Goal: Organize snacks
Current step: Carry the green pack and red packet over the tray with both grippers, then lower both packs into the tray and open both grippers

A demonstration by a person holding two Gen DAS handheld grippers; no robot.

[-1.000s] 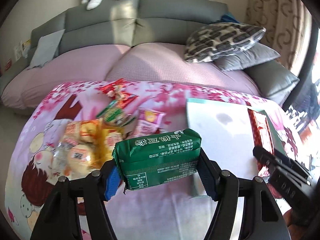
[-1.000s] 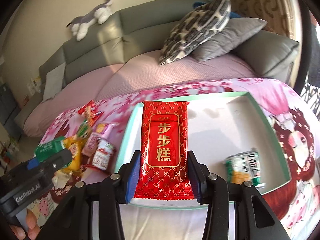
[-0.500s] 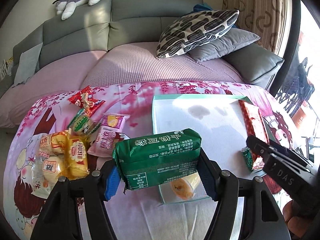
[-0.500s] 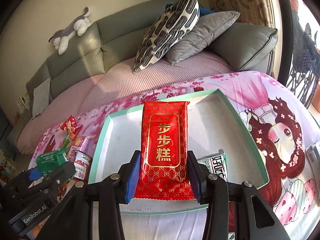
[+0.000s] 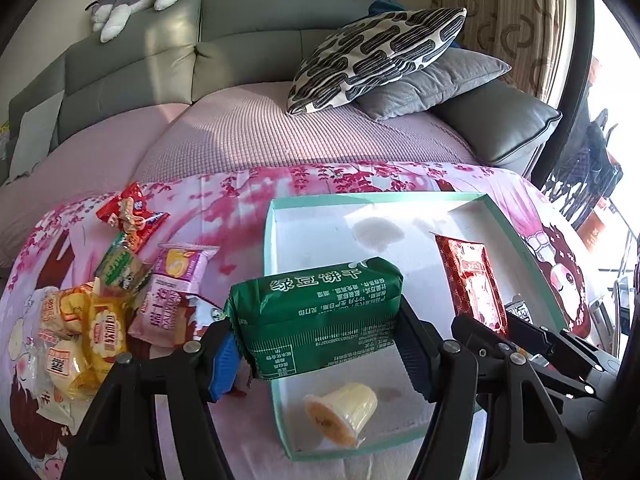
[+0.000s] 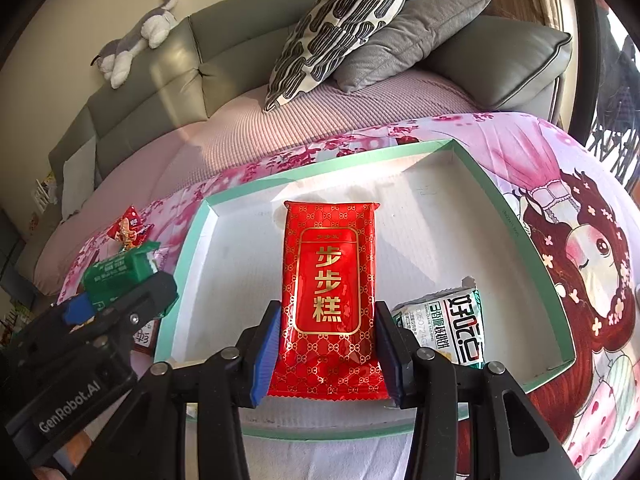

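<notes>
Floral cloth w/ shallow mint tray (image 6: 516, 232), glossy red packet (image 6: 330, 284), crinkly green pack (image 5: 320, 316).

The left gripper (image 5: 316, 344) clamps a green packet (image 5: 320, 316) above the mint-edged tray (image 5: 276, 396), a jelly cup (image 5: 342, 414) lying below.

A table draped in a pink cartoon-print cloth (image 5: 248, 200) stands in front of a grey sofa. A shallow tray (image 5: 267, 240) with mint-green walls and a white floor lies on the cloth, toward 3 o'clock in the left wrist view. At 9 o'clock of the tray, loose snacks lie straight on the cloth: a red packet (image 5: 130, 216) farthest back, a green-and-yellow packet (image 5: 120, 266) nearer, a pink packet (image 5: 170, 292) just beside the tray, and a heap of yellow cake packs (image 5: 80, 336) at the near edge, touching one another.
</notes>
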